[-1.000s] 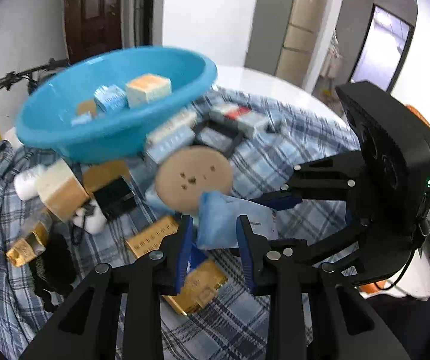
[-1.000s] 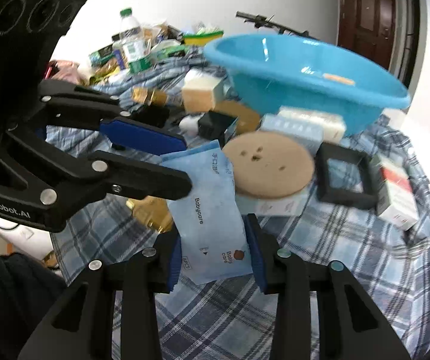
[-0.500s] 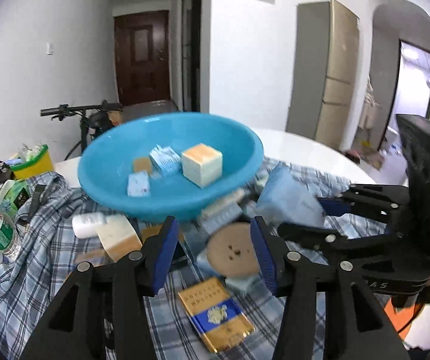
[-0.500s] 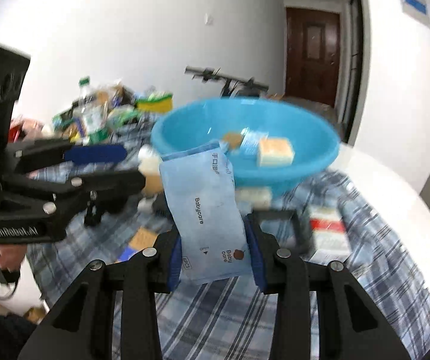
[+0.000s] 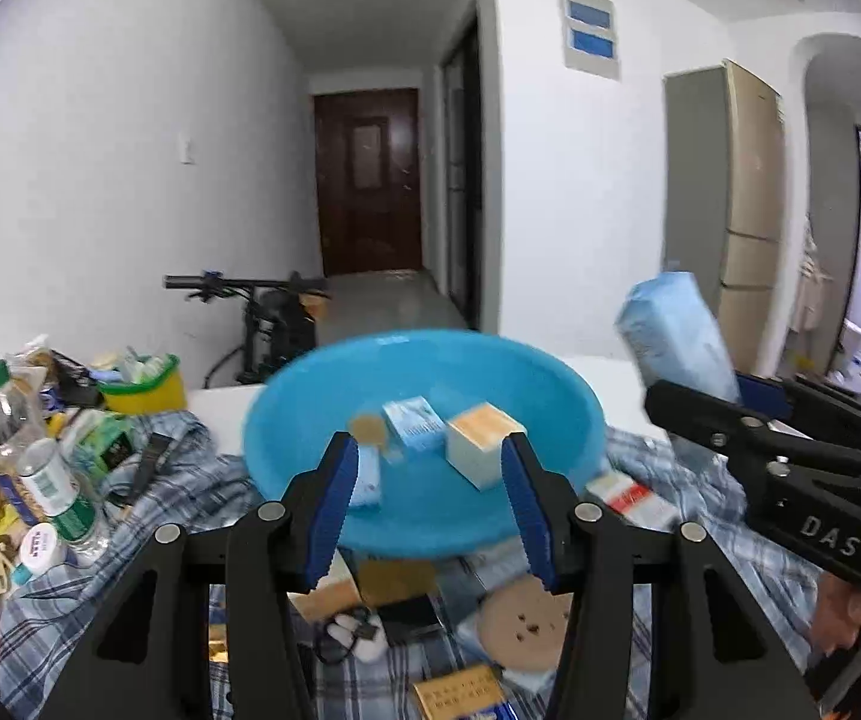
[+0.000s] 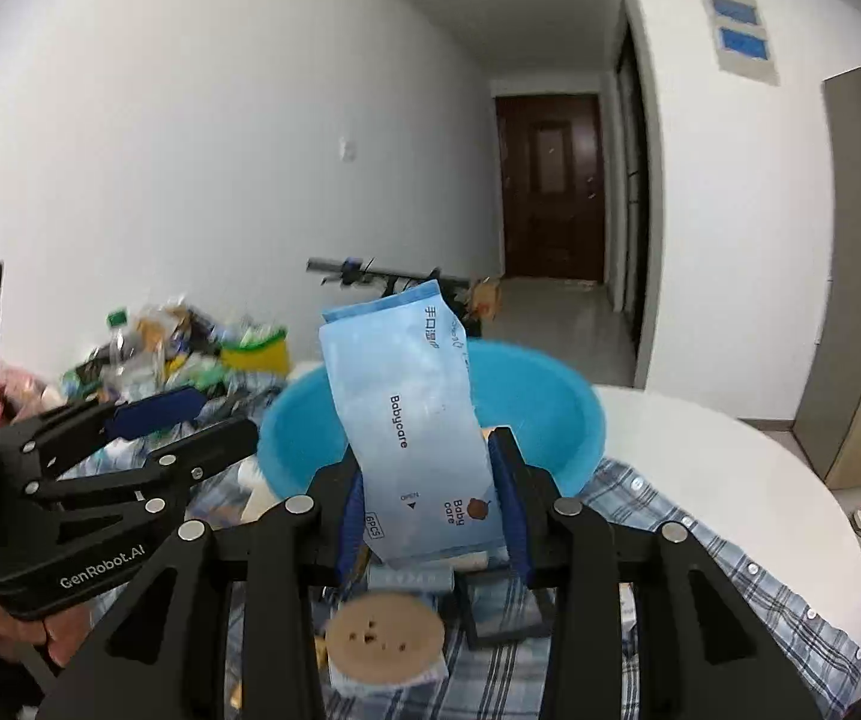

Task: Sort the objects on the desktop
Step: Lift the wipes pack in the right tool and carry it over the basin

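My right gripper [image 6: 427, 468] is shut on a light blue Babycare wipes pack [image 6: 412, 408], held upright in front of the blue basin [image 6: 556, 420]. In the left wrist view this pack [image 5: 670, 330] stands in the right gripper [image 5: 706, 390], above and right of the basin's rim [image 5: 304, 420]. My left gripper [image 5: 427, 447] is open with nothing between its fingers and points at the basin. In the right wrist view the left gripper [image 6: 214, 420] is to the left of the pack. In the basin lie an orange-topped box [image 5: 478, 444], a small blue box [image 5: 415, 429] and a thin packet [image 5: 367, 474].
A plaid cloth [image 5: 700, 504] covers the white round table [image 6: 730, 480]. On it lie a brown round disc [image 5: 526, 624], a red-and-white box [image 5: 628, 492], a gold-and-blue box [image 5: 460, 690] and a black frame [image 6: 508, 606]. Bottles [image 5: 52, 480] and a yellow tub [image 5: 142, 387] crowd the left.
Both grippers rose and tilted up from the cloth. The left gripper let go of the wipes pack and opened. The right gripper kept the pack and carried it up to the basin.
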Demonstrator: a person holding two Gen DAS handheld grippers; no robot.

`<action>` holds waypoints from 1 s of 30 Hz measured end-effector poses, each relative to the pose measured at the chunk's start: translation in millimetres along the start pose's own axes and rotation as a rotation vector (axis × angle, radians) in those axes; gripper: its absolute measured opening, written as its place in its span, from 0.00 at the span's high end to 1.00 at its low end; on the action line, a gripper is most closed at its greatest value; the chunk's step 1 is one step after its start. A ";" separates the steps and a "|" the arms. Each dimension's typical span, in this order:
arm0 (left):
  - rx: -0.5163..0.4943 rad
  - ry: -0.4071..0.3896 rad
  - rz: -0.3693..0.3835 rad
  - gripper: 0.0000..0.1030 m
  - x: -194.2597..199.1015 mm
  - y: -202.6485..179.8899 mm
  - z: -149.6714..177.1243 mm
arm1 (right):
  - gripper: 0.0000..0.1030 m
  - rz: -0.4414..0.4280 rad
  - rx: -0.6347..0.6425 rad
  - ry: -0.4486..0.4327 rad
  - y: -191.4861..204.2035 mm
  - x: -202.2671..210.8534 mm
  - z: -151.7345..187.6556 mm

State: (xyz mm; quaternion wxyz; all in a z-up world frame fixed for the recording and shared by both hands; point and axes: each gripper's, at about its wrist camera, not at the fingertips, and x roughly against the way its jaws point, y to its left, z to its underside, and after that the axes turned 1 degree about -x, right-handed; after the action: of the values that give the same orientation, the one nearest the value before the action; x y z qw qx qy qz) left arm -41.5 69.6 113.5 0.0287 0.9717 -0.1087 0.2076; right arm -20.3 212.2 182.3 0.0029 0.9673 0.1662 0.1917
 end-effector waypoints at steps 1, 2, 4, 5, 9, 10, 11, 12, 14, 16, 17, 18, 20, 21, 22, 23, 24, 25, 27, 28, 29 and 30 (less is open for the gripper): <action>0.009 -0.011 -0.003 0.49 1.6 1.4 -2.3 | 0.65 0.013 0.003 -0.015 1.6 1.8 -2.1; 0.012 -0.020 -0.009 0.49 3.0 2.7 -3.4 | 0.65 0.024 0.005 -0.027 3.3 3.5 -4.0; 0.008 -0.048 -0.032 0.49 7.7 2.1 -7.2 | 0.65 0.043 0.000 -0.043 5.4 5.6 -7.6; 0.005 -0.056 -0.040 0.49 9.5 1.4 -8.6 | 0.65 0.054 -0.004 -0.051 6.2 7.1 -9.5; 0.024 -0.072 -0.041 0.49 14.5 5.1 -12.2 | 0.65 0.077 -0.009 -0.075 9.2 10.5 -16.1; 0.028 -0.073 -0.041 0.49 14.9 5.9 -12.8 | 0.65 0.079 -0.007 -0.078 10.2 11.2 -18.1; 0.030 -0.073 -0.039 0.49 15.3 6.7 -13.9 | 0.65 0.078 -0.006 -0.081 10.6 11.9 -19.0; 0.031 -0.073 -0.038 0.49 15.5 7.1 -15.1 | 0.65 0.078 -0.006 -0.085 10.8 12.6 -19.9; 0.031 -0.077 -0.041 0.49 16.1 7.4 -16.3 | 0.65 0.077 0.002 -0.089 14.5 11.3 -23.1; 0.027 -0.083 -0.043 0.49 16.0 7.1 -19.7 | 0.65 0.076 0.006 -0.092 17.9 8.1 -25.7; 0.025 -0.085 -0.043 0.49 15.6 7.1 -22.0 | 0.65 0.073 0.009 -0.091 18.6 6.6 -27.1; 0.024 -0.085 -0.042 0.49 15.4 5.7 -23.5 | 0.65 0.070 0.011 -0.090 18.9 5.0 -28.5; 0.027 -0.082 -0.037 0.49 12.5 6.8 -27.7 | 0.65 0.066 0.016 -0.089 18.2 3.0 -30.6; 0.028 -0.078 -0.034 0.49 9.6 8.4 -30.7 | 0.65 0.065 0.017 -0.088 17.6 1.3 -31.9; 0.029 -0.076 -0.035 0.49 7.4 9.2 -33.1 | 0.65 0.062 0.015 -0.088 16.9 -0.6 -33.5; 0.027 -0.077 -0.040 0.49 5.2 10.3 -35.9 | 0.65 0.058 0.014 -0.088 16.3 -2.6 -35.4; 0.021 -0.079 -0.046 0.49 2.4 11.6 -39.0 | 0.65 0.055 0.014 -0.086 15.8 -4.7 -37.5; 0.013 -0.080 -0.056 0.49 -0.9 13.1 -42.5 | 0.65 0.052 0.014 -0.085 14.9 -7.4 -40.2; 0.012 -0.077 -0.062 0.49 -7.4 16.2 -47.0 | 0.65 0.050 0.013 -0.084 11.7 -11.9 -45.1; 0.011 -0.074 -0.063 0.49 -10.9 17.7 -49.5 | 0.65 0.052 0.015 -0.083 10.5 -15.8 -48.2; 0.009 -0.069 -0.064 0.49 -15.3 19.5 -52.1 | 0.64 0.053 0.015 -0.081 9.0 -19.1 -50.7; 0.009 -0.064 -0.064 0.49 -20.9 21.4 -55.3 | 0.65 0.051 0.013 -0.079 7.0 -22.9 -53.1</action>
State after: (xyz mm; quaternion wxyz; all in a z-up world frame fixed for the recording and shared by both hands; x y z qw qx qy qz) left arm -86.9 58.5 155.6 0.0273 0.9810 -0.0773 0.1757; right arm -57.8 195.1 223.5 -0.0016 0.9780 0.1424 0.1524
